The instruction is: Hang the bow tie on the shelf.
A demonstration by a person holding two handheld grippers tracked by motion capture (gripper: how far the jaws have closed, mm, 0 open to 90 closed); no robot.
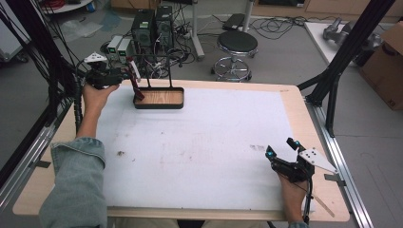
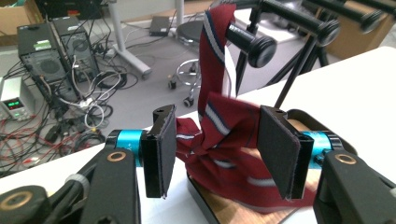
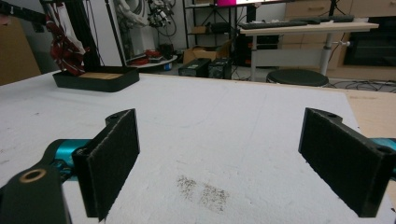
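Note:
A dark red striped necktie hangs over a black rod of a rack. The rack's wooden-floored black base stands at the far left of the table. My left gripper is at the tie, open. In the left gripper view the tie droops down between the spread pads of the left gripper, and its lower folds rest on the base. My right gripper rests low at the near right, open over the white mat, with nothing between its jaws. From there the tie and the base lie far off.
A white mat covers most of the wooden table, with a small dark stain in front of the right gripper. Beyond the far edge stand a round stool, computer cases with tangled cables, and a cardboard box at right.

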